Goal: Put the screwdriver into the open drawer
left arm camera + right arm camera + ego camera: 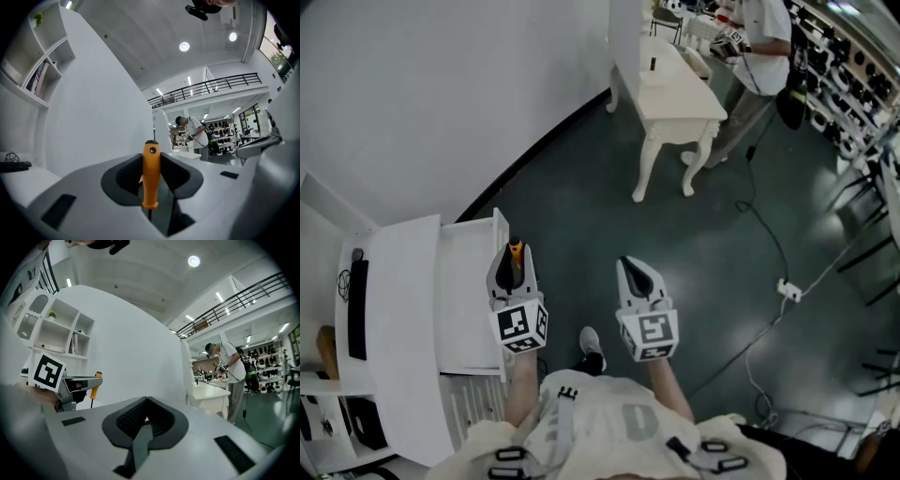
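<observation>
Standing on dark floor (609,216) is a white table (675,94).

Nothing here that I can read.
The cube (521,325) on my left gripper (515,258) and its twin on my right gripper (635,265) show only black-and-white square markers.

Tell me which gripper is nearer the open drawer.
Left. The left gripper, shut on the screwdriver, is at the front edge of the open drawer; the right gripper hangs over the floor, farther right.
</observation>
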Motion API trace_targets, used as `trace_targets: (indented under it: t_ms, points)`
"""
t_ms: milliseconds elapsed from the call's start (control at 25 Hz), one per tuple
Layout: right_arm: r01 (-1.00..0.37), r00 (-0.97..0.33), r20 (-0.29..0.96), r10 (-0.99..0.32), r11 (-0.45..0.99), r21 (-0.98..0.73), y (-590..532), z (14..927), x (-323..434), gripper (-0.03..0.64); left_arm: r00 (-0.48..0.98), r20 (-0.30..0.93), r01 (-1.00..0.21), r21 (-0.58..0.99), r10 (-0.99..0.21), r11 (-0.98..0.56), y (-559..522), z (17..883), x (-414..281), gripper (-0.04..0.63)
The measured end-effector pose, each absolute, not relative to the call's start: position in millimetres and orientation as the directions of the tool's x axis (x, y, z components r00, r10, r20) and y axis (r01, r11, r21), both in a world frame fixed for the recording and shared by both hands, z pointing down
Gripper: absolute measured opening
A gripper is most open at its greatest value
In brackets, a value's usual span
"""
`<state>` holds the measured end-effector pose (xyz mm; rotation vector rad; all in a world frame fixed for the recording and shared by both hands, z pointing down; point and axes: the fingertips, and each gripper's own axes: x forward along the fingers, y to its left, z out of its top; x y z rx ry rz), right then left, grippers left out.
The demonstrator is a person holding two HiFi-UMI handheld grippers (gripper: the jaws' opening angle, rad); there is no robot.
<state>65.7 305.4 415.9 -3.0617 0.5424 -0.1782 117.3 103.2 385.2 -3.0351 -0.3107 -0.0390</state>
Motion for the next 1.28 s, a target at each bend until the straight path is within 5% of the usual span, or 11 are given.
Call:
trace_targets:
  t_ms: [800,1000,1280]
  points:
    - [-0.613,0.786,0.142,-0.602,-0.788,0.058,143,408,173,0.006,1.000,-0.010,0.011,-0.026,0.011,-1.000,-14,396,189,0.121]
    - [-0.727,0.686,0.127,-0.717,-0.683,0.069,93,398,176,0.006,0.992,0.001,-0.129,0.005,-0.129,-0.992,-53,402,174,0.121]
    - [-0.933,0.358,0.149,-0.922,-0.346,0.099,-10,393,161,0.006,0.892,0.006,-0.453,0.044,-0.453,-0.891,-135,401,112,0.121]
